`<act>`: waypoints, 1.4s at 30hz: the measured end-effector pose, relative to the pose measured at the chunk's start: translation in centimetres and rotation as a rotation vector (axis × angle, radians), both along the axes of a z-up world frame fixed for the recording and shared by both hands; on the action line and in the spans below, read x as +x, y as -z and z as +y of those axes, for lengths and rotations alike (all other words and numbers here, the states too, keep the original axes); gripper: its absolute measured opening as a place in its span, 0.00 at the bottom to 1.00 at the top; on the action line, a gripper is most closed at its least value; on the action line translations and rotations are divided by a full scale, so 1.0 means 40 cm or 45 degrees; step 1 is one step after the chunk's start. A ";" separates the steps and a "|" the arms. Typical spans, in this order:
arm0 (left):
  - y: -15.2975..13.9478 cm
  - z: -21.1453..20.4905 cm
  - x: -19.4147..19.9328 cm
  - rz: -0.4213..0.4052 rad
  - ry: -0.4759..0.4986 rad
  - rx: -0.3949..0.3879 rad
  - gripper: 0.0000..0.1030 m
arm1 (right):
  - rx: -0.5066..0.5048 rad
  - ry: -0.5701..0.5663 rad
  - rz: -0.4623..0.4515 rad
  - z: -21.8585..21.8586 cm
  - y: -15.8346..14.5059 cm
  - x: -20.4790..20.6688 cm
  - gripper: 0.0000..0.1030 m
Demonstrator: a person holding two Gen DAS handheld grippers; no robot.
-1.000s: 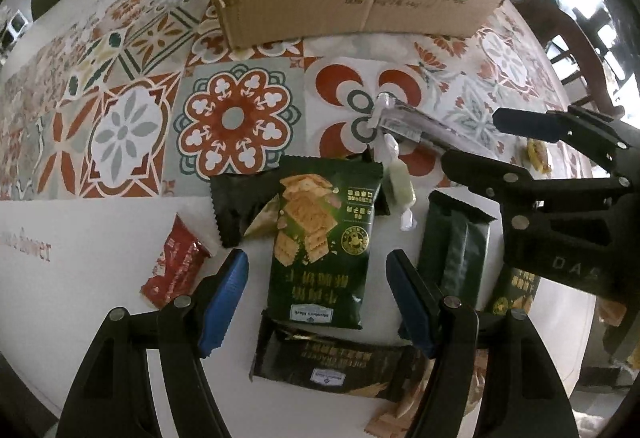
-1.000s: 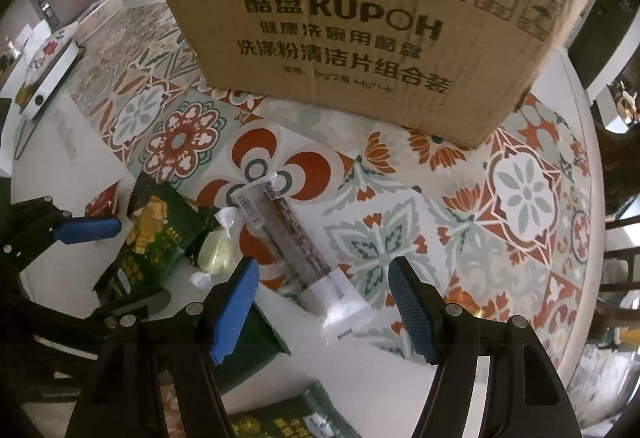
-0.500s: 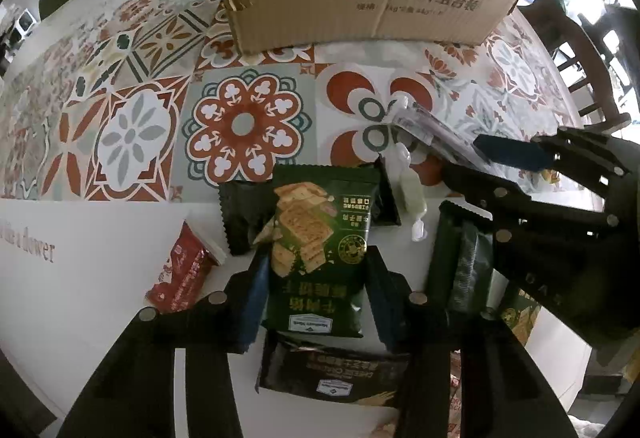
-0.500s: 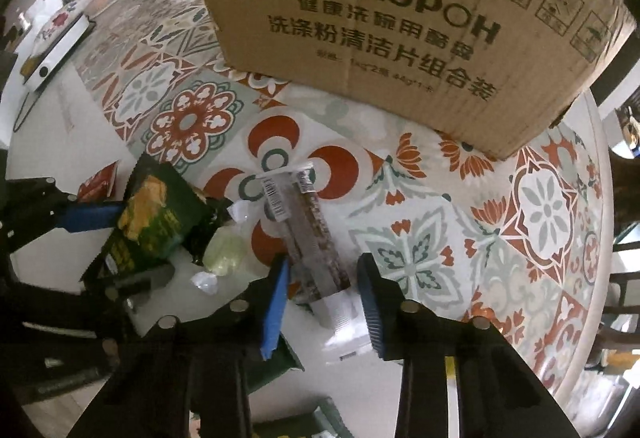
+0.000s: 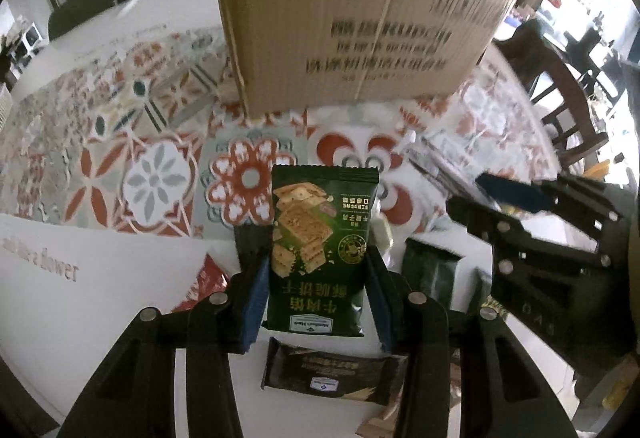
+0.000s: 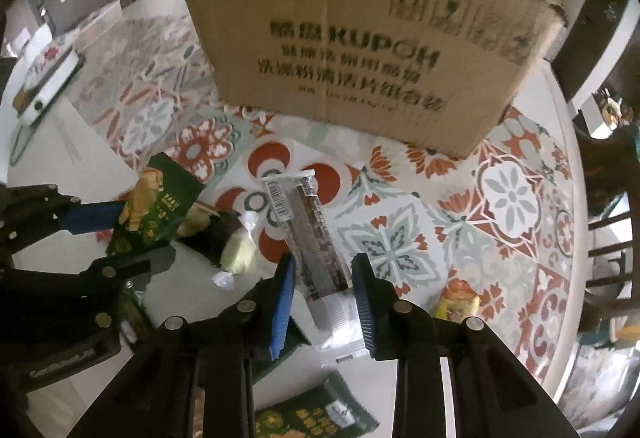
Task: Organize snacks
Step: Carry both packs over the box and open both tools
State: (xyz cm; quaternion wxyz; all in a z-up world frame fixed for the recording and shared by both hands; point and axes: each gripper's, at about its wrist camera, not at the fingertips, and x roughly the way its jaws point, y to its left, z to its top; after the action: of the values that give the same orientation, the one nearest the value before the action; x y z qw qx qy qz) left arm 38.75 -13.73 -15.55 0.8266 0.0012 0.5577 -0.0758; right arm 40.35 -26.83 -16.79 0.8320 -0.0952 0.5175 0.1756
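Observation:
My left gripper (image 5: 316,298) is shut on a green cracker packet (image 5: 320,238) and holds it lifted above the table; the packet also shows in the right wrist view (image 6: 156,206). My right gripper (image 6: 324,302) is shut on a long clear-wrapped snack bar (image 6: 308,234), raised off the table. A brown cardboard box (image 5: 352,30) stands ahead on the patterned tablecloth; it also shows in the right wrist view (image 6: 360,50).
Below lie a black packet (image 5: 332,374), a dark green packet (image 5: 432,270), a red packet (image 5: 204,286), a pale green candy (image 6: 238,252) and a yellow snack (image 6: 456,302). Dark chairs (image 5: 560,86) stand at the table's right edge.
Both grippers closed on their snacks and lifted them up from the table toward the box.

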 end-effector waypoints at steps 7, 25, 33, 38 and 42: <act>-0.113 -0.005 -0.016 -0.169 0.032 0.000 0.43 | 0.062 0.100 -0.087 -0.015 -0.094 -0.032 0.30; -0.378 0.029 -0.010 -0.551 0.147 -0.015 0.43 | 0.179 0.241 -0.391 -0.001 -0.344 -0.069 0.30; -0.441 0.034 0.050 -0.611 0.159 -0.011 0.43 | 0.198 0.250 -0.499 0.007 -0.421 -0.027 0.28; -0.443 0.029 0.097 -0.593 0.176 -0.011 0.43 | 0.205 0.279 -0.459 -0.001 -0.415 0.030 0.21; -0.444 0.015 0.161 -0.565 0.202 -0.026 0.43 | 0.203 0.328 -0.482 -0.018 -0.427 0.072 0.21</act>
State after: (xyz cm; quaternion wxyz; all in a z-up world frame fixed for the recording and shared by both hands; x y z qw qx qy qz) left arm 45.18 -13.12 2.20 0.9203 0.0535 0.3598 -0.1440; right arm 43.22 -27.55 0.28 0.9346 0.0062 0.3448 0.0875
